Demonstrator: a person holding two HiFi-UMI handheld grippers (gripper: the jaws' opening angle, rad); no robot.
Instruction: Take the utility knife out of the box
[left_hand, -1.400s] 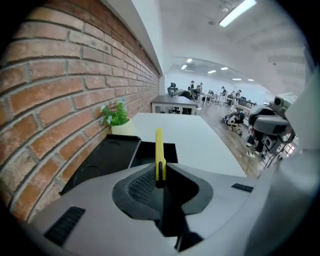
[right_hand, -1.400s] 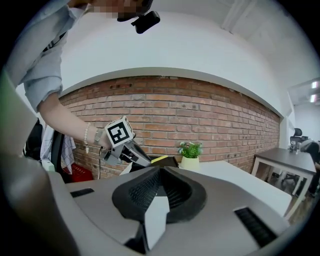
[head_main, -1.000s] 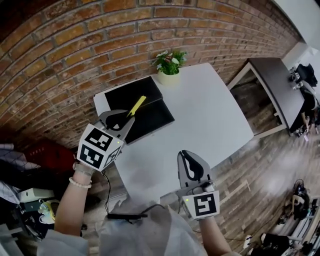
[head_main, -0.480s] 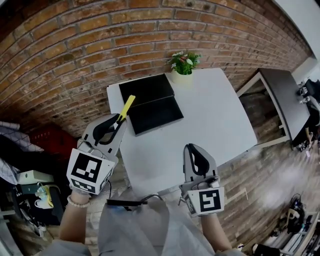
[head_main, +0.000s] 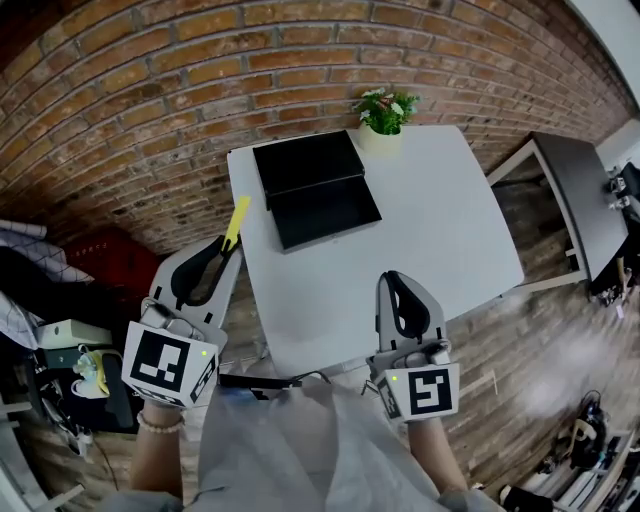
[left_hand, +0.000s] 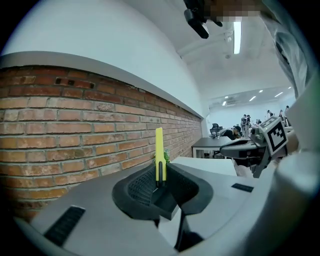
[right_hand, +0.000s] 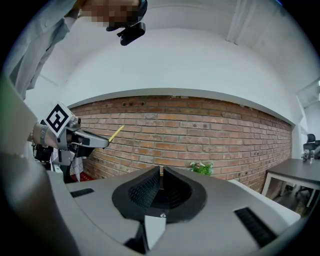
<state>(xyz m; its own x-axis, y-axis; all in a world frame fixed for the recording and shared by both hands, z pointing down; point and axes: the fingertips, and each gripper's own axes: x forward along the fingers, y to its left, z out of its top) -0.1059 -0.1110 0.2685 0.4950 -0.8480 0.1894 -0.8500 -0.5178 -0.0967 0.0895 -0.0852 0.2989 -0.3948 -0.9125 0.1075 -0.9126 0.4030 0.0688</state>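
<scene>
A slim yellow utility knife (head_main: 236, 221) sticks out of my left gripper (head_main: 226, 246), which is shut on its lower end. In the left gripper view the knife (left_hand: 159, 150) stands upright between the pads. That gripper hangs left of the white table (head_main: 430, 230), apart from the open black box (head_main: 318, 187), whose two halves lie flat at the table's far left. My right gripper (head_main: 394, 280) hovers over the table's near edge, jaws together and empty. The right gripper view shows the left gripper (right_hand: 102, 143) and the knife (right_hand: 116, 133) against the brick wall.
A small potted plant (head_main: 384, 112) stands at the table's far edge beside the box. A dark desk (head_main: 575, 190) is at the right. A red object (head_main: 115, 270) and clutter (head_main: 75, 380) sit on the floor at the left, under the brick wall (head_main: 150, 110).
My left gripper has carried the knife away from the box, leftward and toward me, past the table's left edge. The right gripper has barely shifted.
</scene>
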